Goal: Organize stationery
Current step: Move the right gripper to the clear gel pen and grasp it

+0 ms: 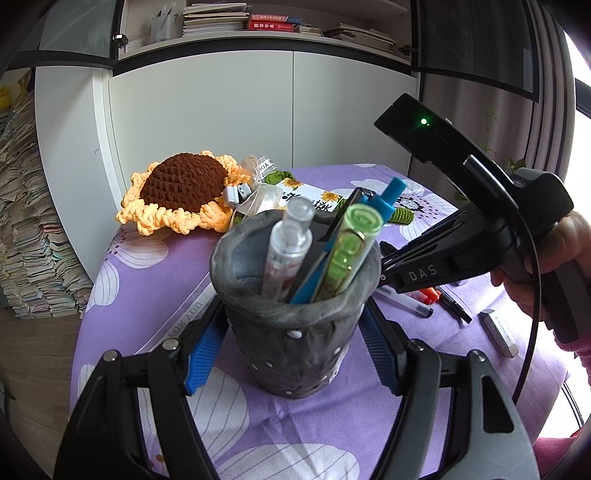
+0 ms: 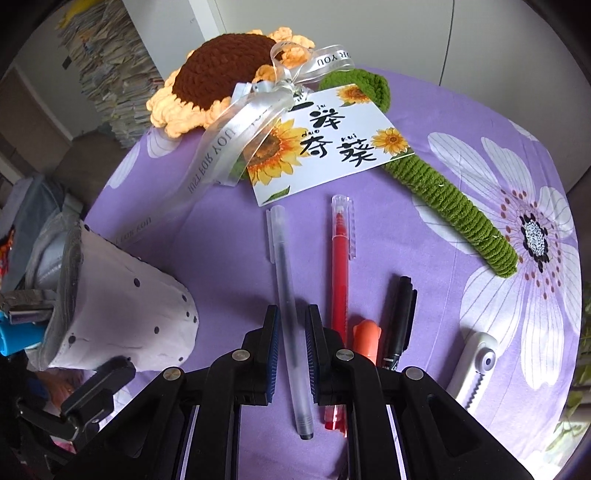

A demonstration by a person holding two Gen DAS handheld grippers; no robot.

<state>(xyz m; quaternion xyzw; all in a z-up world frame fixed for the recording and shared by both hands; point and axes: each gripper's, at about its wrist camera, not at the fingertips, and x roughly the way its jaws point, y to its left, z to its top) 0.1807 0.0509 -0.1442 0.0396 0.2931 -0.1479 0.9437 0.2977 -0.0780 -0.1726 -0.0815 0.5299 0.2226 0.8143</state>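
A crocheted sunflower (image 2: 221, 70) lies at the far edge of the purple floral tablecloth (image 2: 461, 122). Its green stem (image 2: 454, 206) runs rightward, a sunflower card (image 2: 328, 144) and clear ribbon (image 2: 236, 129) against it. Behind the sunflower, white cabinet doors (image 1: 199, 110) stand beneath shelved books (image 1: 273, 22).

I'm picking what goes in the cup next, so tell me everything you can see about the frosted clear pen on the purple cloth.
The frosted pen is a slim, straight stick of cloudy, translucent plastic, with a dark ink core showing through the barrel. A matching cap with a clip covers its far end; the near end is dark. It lies flat on the purple floral cloth, running away from the camera, parallel to the red pen and apart from it. The right gripper straddles its middle, fingers either side; contact is unclear.
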